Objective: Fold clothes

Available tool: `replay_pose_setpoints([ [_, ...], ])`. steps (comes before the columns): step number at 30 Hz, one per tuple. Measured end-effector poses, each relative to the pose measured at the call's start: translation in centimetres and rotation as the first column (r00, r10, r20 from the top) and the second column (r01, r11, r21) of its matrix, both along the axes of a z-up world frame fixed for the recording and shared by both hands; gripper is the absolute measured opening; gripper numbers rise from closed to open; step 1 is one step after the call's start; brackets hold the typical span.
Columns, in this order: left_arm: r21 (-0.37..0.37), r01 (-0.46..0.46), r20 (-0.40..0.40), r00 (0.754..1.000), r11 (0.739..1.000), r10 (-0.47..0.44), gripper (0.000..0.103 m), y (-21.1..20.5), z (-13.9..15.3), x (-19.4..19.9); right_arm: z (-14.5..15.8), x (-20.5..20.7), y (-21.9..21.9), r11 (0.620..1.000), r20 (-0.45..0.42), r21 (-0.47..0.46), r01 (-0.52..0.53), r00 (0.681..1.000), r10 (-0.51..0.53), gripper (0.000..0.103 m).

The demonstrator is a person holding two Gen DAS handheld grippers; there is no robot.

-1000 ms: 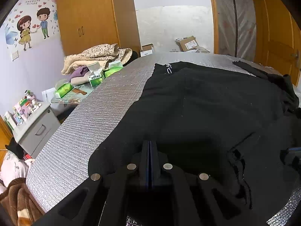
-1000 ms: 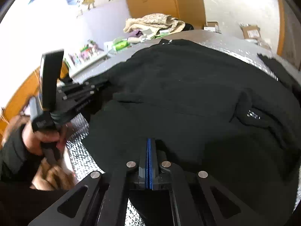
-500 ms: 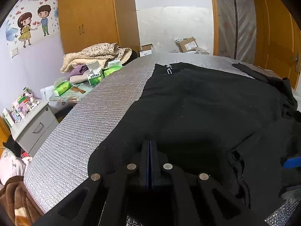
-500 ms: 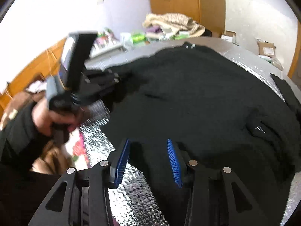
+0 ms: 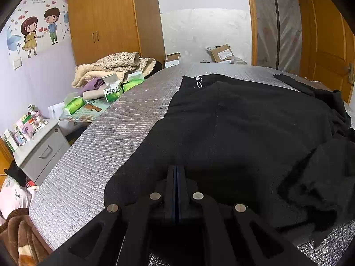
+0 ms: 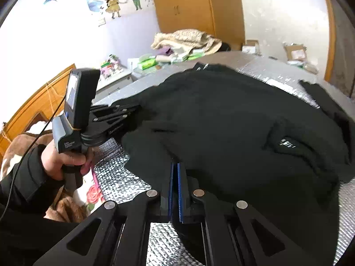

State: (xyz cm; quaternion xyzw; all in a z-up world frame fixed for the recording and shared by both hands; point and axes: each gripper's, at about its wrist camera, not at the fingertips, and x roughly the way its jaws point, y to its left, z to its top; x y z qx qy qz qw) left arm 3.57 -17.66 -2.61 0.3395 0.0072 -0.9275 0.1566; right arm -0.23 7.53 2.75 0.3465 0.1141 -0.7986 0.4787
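A black garment (image 5: 244,122) lies spread over a silver quilted mat (image 5: 111,144), its far collar showing white letters. My left gripper (image 5: 176,168) is shut on the garment's near edge, and the cloth bunches around its tips. The right wrist view shows that same left gripper (image 6: 131,113) biting into the garment's (image 6: 221,115) left edge, held by a person's hand (image 6: 60,161) in a dark sleeve. My right gripper (image 6: 175,166) is closing on the near hem, its blue pads almost together with a fold of black cloth pinched at the tips.
Another black cloth (image 5: 292,82) lies at the mat's far right. Beyond the left edge are folded blankets (image 5: 113,66), green tissue packs (image 5: 74,105) and a grey cabinet (image 5: 42,148). A wooden wardrobe (image 5: 106,17), a cardboard box (image 5: 221,52) and a door (image 5: 328,44) stand behind.
The right gripper's jaws spread wide half a second ago and have come together again on the hem, slightly higher. The left gripper has stayed put and shut.
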Motion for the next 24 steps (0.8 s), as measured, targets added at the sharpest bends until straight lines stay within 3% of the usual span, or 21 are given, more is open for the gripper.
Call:
replay_pose_setpoints([
  [7,-0.004,-0.002,0.0,1.0,1.0,0.002,0.002,0.2,0.0,0.0,2.3,-2.8,4.5,0.984,-0.04,-0.079,0.163,0.985,-0.166,0.003],
  [11,-0.002,-0.003,-0.001,1.0,1.0,0.003,0.002,0.2,0.0,0.0,3.3,-4.9,10.5,0.931,-0.043,-0.12,0.344,0.936,-0.351,0.003],
  [16,-0.009,-0.003,0.003,1.0,1.0,0.003,0.002,0.3,0.0,-0.1,3.3,-6.1,19.2,0.807,-0.04,-0.125,0.577,0.81,-0.585,0.003],
  [24,-0.033,0.004,0.015,1.0,0.999,-0.004,0.001,0.6,0.0,-0.3,1.9,-5.5,31.1,0.536,0.005,-0.106,0.837,0.54,-0.842,0.001],
])
